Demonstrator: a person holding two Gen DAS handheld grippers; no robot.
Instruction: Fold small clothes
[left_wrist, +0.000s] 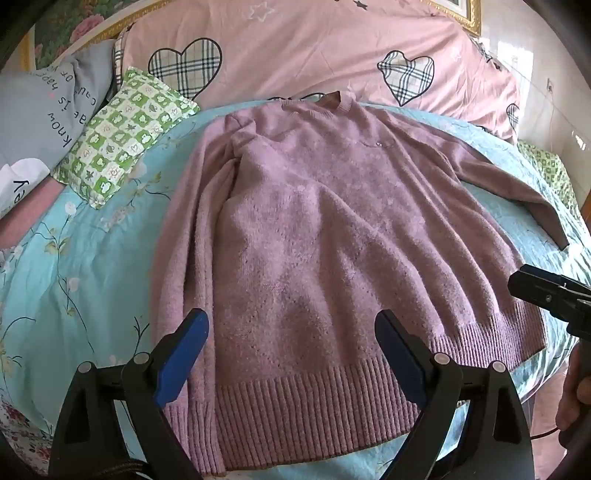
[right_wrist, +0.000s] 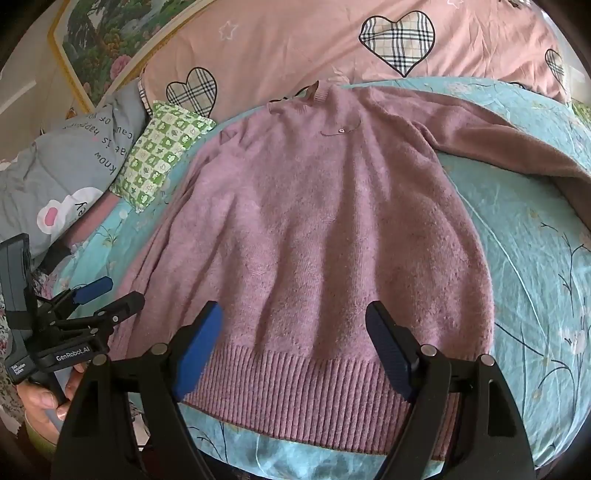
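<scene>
Your sweater (left_wrist: 314, 229) lies flat on the bed sheet (left_wrist: 74, 277), collar far, ribbed hem nearest you; both the left gripper (left_wrist: 291, 350) and right gripper (right_wrist: 293, 339) hover at that hem, jaws wide apart; the outstretched sleeve (right_wrist: 517, 147) seems nearer your right.

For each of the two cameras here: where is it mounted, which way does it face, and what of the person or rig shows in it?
Left wrist: sits on the left gripper, looks forward over the hem of the pink sweater toward the pillows; the right gripper enters at right.
Right wrist: sits on the right gripper, faces the same way from further right; the left gripper and the hand holding it show at lower left.
Shared: sweater, green checked pillow, blue floral sheet.
</scene>
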